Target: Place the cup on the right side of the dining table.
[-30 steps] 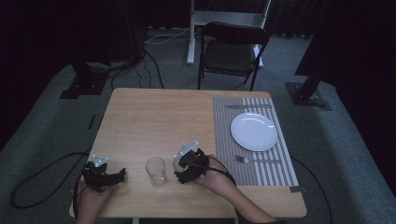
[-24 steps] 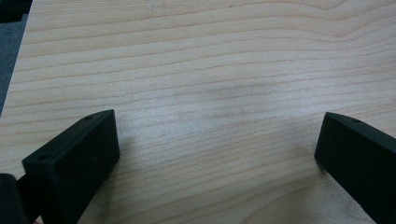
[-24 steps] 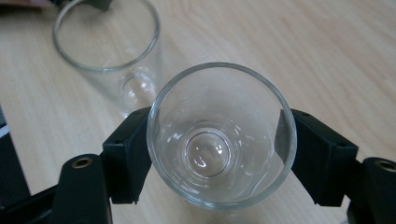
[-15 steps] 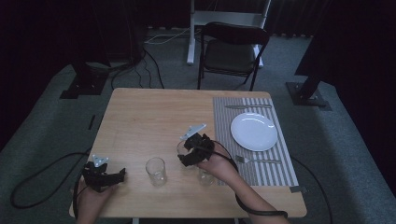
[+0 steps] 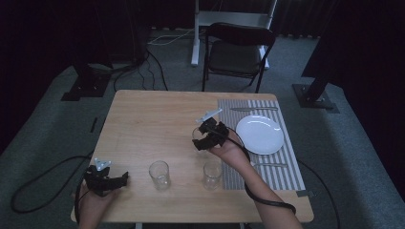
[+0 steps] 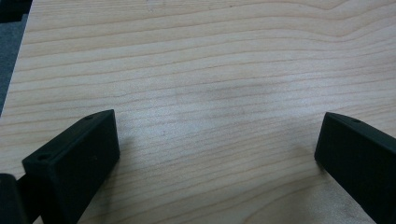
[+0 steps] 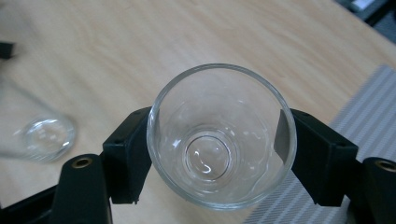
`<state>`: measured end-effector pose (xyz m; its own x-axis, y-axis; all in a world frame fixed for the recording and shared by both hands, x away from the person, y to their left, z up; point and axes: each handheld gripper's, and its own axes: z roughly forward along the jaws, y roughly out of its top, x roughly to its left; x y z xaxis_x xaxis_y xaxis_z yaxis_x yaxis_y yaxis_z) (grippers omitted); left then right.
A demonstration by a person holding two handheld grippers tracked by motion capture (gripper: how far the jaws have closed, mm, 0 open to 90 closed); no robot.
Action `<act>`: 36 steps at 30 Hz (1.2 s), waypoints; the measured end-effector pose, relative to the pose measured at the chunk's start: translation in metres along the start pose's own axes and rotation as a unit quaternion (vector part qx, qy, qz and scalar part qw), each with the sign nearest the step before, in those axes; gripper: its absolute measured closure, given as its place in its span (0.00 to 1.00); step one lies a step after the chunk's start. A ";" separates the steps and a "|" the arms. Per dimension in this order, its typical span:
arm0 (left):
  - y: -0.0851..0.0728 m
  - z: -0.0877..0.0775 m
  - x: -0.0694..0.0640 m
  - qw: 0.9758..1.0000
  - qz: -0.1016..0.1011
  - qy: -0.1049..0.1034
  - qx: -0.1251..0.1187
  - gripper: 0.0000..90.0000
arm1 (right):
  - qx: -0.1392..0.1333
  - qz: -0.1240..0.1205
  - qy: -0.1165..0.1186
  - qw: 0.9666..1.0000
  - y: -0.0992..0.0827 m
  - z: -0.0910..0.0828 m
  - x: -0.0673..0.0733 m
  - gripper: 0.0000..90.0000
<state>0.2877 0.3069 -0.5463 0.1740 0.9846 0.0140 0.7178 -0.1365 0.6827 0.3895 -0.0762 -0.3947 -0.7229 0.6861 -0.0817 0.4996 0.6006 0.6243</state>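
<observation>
The right gripper (image 7: 219,154) has its jaws squeezed on a clear glass (image 7: 222,135) held up over the wooden bench (image 5: 153,124) near the striped placemat (image 5: 282,164), while the left gripper (image 5: 106,178) rests with jaws wide apart.

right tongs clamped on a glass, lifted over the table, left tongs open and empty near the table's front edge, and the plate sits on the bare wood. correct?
Not quite: the plate sits on the striped placemat, not on bare wood, as the high view shows. The rest holds: the right tongs are clamped on a glass over the table, and the left tongs are open and empty near the table's front edge.
</observation>
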 end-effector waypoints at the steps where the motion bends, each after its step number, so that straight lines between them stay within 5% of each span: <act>1: 0.000 0.000 0.000 1.000 0.000 0.000 0.000 0.00 | 0.001 0.000 -0.004 1.000 0.001 0.000 -0.003 0.31; 8: 0.000 0.000 0.000 1.000 -0.001 0.000 0.000 0.00 | -0.001 0.040 -0.023 0.999 0.002 -0.001 -0.036 0.31; 18: 0.000 0.000 0.000 1.000 0.000 0.000 0.000 0.00 | 0.016 0.059 -0.050 0.997 0.006 0.011 -0.069 0.31; 36: 0.000 0.000 0.000 1.000 -0.001 0.000 0.000 0.00 | 0.031 0.115 -0.101 0.988 0.010 0.031 -0.122 0.31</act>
<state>0.2876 0.3068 -0.5464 0.1738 0.9847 0.0127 0.7183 -0.1355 0.6824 0.4978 -0.1414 -0.4023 -0.4806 0.8712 -0.1000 0.6719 0.4390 0.5965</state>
